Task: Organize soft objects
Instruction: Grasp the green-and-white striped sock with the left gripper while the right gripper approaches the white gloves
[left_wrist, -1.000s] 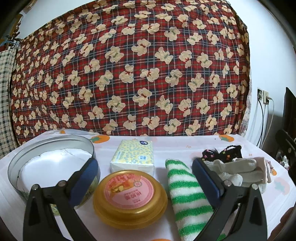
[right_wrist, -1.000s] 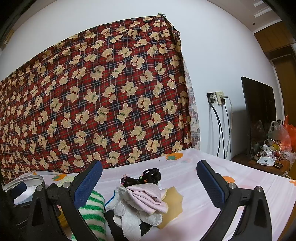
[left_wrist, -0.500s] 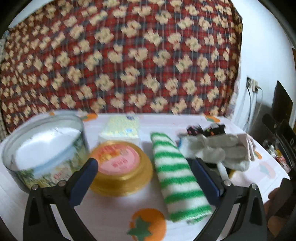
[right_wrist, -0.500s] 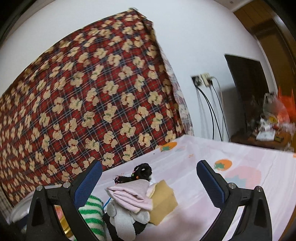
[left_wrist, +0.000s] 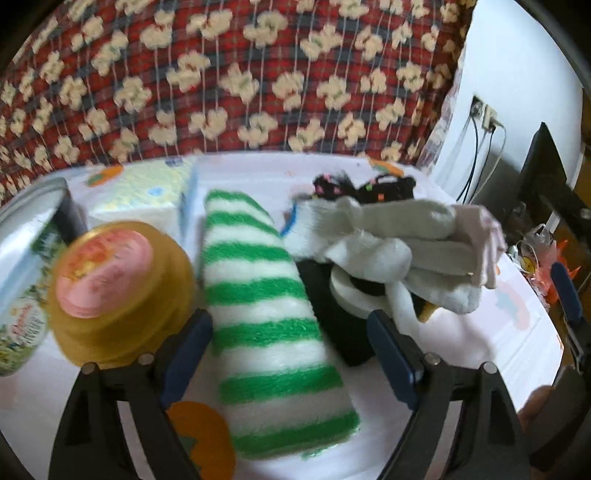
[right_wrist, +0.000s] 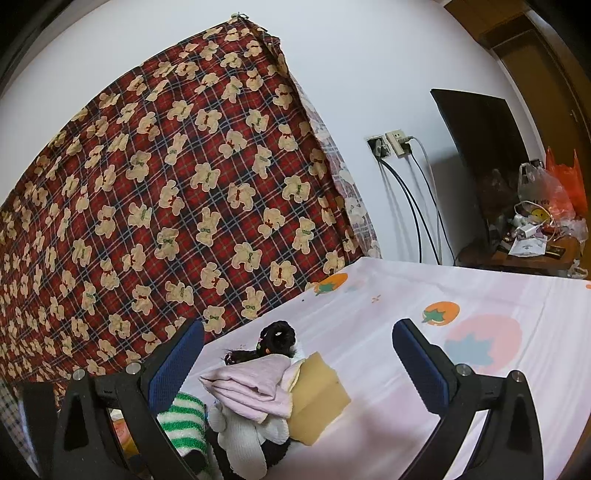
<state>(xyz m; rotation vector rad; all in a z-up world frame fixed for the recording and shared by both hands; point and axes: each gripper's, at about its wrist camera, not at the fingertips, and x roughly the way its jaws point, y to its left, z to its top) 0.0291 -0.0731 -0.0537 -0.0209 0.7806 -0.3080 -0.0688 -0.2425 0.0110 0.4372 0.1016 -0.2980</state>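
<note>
Left wrist view puts our left gripper (left_wrist: 290, 345) low over the table (left_wrist: 480, 343), jaws spread and holding nothing, with the striped towel (left_wrist: 266, 314) lying right between the fingers. The towel's long axis runs near to far, roughly along the fingers, so the jaws straddle it across its width; we judge a squeeze here would catch it. To its left sits the tub (left_wrist: 114, 291), close to the left finger, with the tin (left_wrist: 26, 258) further left and the tissue pack (left_wrist: 144, 195) beyond. Right of the towel is the sock pile (left_wrist: 388, 240). Our right gripper (right_wrist: 297, 363) is also spread and empty, raised, with the socks low and left of it, so the left is the nearer tool.
</note>
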